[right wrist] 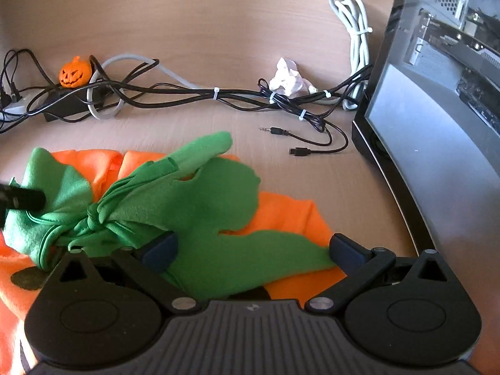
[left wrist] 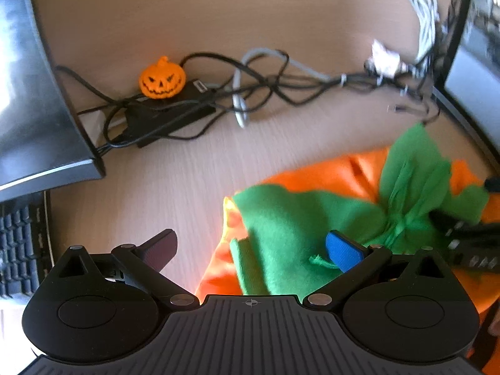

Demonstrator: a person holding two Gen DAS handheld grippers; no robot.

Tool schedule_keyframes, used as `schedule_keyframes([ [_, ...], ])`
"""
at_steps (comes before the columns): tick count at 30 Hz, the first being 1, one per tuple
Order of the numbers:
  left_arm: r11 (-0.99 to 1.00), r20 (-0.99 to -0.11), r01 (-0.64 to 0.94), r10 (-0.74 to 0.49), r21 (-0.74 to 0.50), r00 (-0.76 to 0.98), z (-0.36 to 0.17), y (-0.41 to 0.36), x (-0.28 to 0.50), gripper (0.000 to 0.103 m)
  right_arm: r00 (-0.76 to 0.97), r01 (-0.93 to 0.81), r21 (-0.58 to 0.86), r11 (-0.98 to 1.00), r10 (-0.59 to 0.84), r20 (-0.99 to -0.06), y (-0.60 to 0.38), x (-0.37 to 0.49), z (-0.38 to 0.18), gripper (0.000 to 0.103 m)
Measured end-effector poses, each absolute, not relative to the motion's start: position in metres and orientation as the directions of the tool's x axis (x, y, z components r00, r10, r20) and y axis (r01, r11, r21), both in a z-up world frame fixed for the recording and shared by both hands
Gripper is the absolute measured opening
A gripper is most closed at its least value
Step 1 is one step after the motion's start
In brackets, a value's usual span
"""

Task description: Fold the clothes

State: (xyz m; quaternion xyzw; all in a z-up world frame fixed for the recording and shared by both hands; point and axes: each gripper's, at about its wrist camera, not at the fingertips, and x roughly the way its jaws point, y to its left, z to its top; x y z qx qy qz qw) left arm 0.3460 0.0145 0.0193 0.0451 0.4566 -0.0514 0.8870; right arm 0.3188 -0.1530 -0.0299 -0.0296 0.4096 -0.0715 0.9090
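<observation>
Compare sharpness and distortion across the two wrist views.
Left wrist view: motion-smeared, green felt and cables soft, monitor edge bowed by the fisheye. Right wrist view: crisper, pumpkin toy and crumpled paper readable, computer case edge curved, bright sheen on its panel.

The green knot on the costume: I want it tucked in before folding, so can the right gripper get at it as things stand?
Probably yes. The right gripper is open over the green felt, and the green knot lies uncovered just beyond its left finger.
</observation>
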Motion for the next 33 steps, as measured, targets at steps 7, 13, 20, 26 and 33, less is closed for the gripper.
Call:
schedule_keyframes([
  [7,0.983,-0.835,0.157,-0.007,0.096,0.55,0.007,0.006,0.347,0.103,0.68,0.095,-0.07,0.993,-0.116,-0.724,-0.157,0.308,-0.014,0.103],
  [13,0.983,-0.841,0.159,-0.005,0.096,0.541,0.003,0.006,0.345,0.103,0.657,0.061,-0.08,0.995,-0.101,-0.747,-0.155,0.299,-0.027,0.103],
  [20,0.984,-0.83,0.161,-0.025,0.078,0.557,0.013,0.008,0.343,0.103,0.645,0.072,-0.076,0.994,-0.105,-0.757,-0.155,0.299,-0.032,0.103],
  [26,0.984,-0.844,0.153,-0.009,0.087,0.537,0.002,0.012,0.341,0.103,0.699,0.093,0.022,0.995,-0.05,-0.713,-0.166,0.29,-0.007,0.103],
  [33,0.983,-0.844,0.158,-0.005,0.094,0.536,0.0,0.01,0.341,0.103,0.688,0.201,-0.035,0.979,-0.166,-0.706,-0.177,0.3,-0.011,0.103],
])
